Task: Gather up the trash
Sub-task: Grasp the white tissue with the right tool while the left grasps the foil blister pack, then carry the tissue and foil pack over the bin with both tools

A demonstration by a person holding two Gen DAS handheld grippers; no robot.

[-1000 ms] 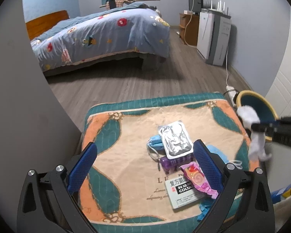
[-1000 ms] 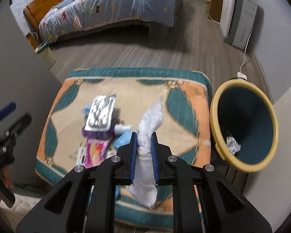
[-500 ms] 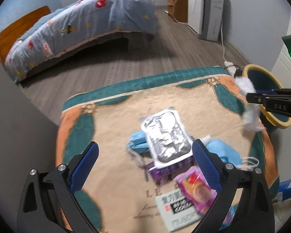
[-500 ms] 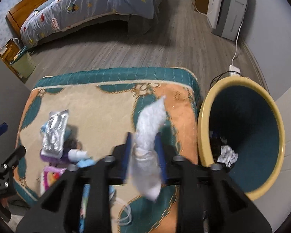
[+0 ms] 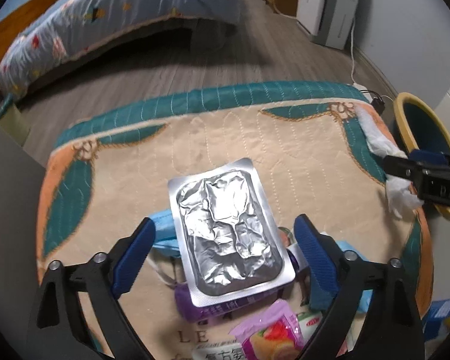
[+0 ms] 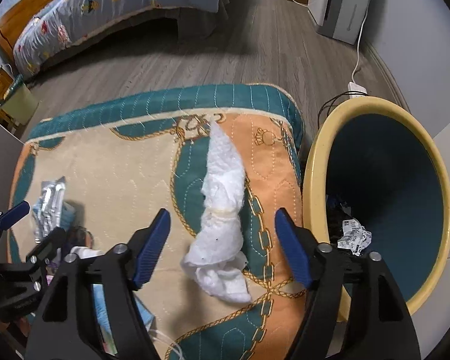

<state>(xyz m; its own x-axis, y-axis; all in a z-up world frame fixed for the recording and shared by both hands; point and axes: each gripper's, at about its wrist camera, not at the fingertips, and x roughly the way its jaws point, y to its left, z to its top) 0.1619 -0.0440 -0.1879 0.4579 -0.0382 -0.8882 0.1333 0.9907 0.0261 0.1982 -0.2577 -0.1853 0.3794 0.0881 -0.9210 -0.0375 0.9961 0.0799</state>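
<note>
White tissue wad (image 6: 223,225): long, crumpled, cinched at its waist by a pale band, pointed tip away from the claw, fat end toward it. It sits between the blue pads of the right gripper (image 6: 222,234), with clear daylight on both sides; neither pad touches it, jaws opening, so it is released. Under it lies the orange-and-teal corner of the quilted cushion (image 6: 135,162); the cushion edge runs just right of the right-hand pad. Past that edge, just beside it, stands the yellow-rimmed bin (image 6: 312,186) with a dark blue inside and a crumpled printed paper scrap (image 6: 352,235) at the bottom. The tissue is over the cushion, not over the bin mouth. Left of this claw, well apart, is the other litter. Left gripper (image 5: 222,252): jaws wide but closing, pads straddling a silver foil blister tray (image 5: 228,234), a gap on each side, nothing gripped. The tray lies flat on top of a blue face mask (image 5: 162,234) and a purple packet (image 5: 201,306); a pink snack wrapper (image 5: 270,339) sits nearer the claw body. Ahead of the left claw the beige cushion centre is bare up to its teal far border; beyond that, grey plank floor (image 5: 165,72) and a bed (image 5: 111,15). From the left view the tissue shows at the far right cushion corner, against the right gripper's finger
</note>
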